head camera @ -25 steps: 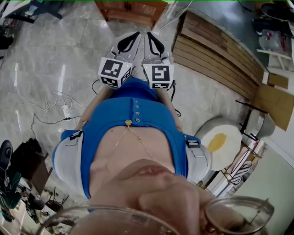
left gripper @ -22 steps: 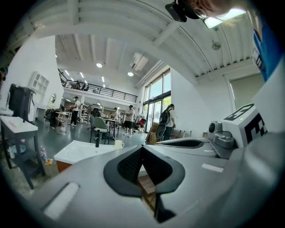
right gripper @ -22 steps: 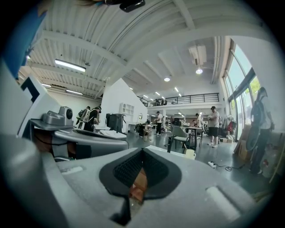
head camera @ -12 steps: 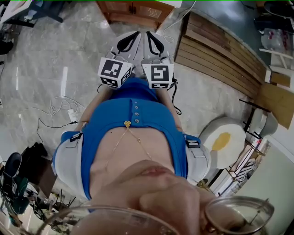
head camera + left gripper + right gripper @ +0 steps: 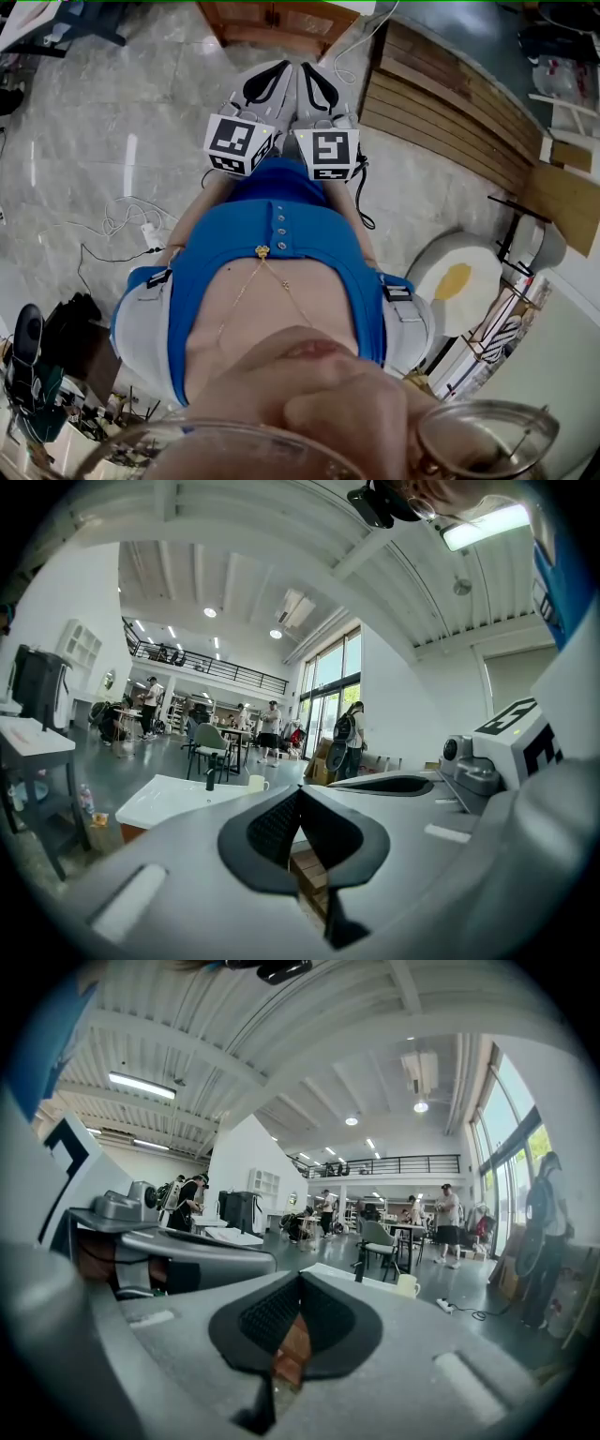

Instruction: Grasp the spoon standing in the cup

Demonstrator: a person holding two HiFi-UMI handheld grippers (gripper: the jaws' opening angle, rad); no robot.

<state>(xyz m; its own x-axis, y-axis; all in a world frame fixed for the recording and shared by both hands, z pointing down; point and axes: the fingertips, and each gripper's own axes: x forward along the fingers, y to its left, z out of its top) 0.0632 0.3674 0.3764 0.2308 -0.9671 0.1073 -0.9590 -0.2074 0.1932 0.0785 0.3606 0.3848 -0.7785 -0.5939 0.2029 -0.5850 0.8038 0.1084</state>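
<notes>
Left gripper: grey plastic left gripper w/ black ribbed pads; jaws closed tip to tip, nothing btwn them.
Right gripper: matching grey right gripper; jaws pressed together too, empty.
Pose: both side by side, almost touching, held out in front of the person's blue shirt, pointing roughly level. Each carries a black-and-white marker cube.
Cup: small cream cup on a white rectangular worktop, well ahead of both grippers. It shows just above the jaw line in both gripper views.
Spoon: too small to make out at this range; can't tell if it's in the cup.
Beside cup: slim dark upright item on same worktop, left of cup; can't tell what it is.
Floor: grey polished floor; white cables + power strip on the person's left.
Person's right: stacked wooden boards; round white stool w/ yellow centre.
Bkgd: big hall, tall windows, several ppl standing among chairs and tables.
</notes>
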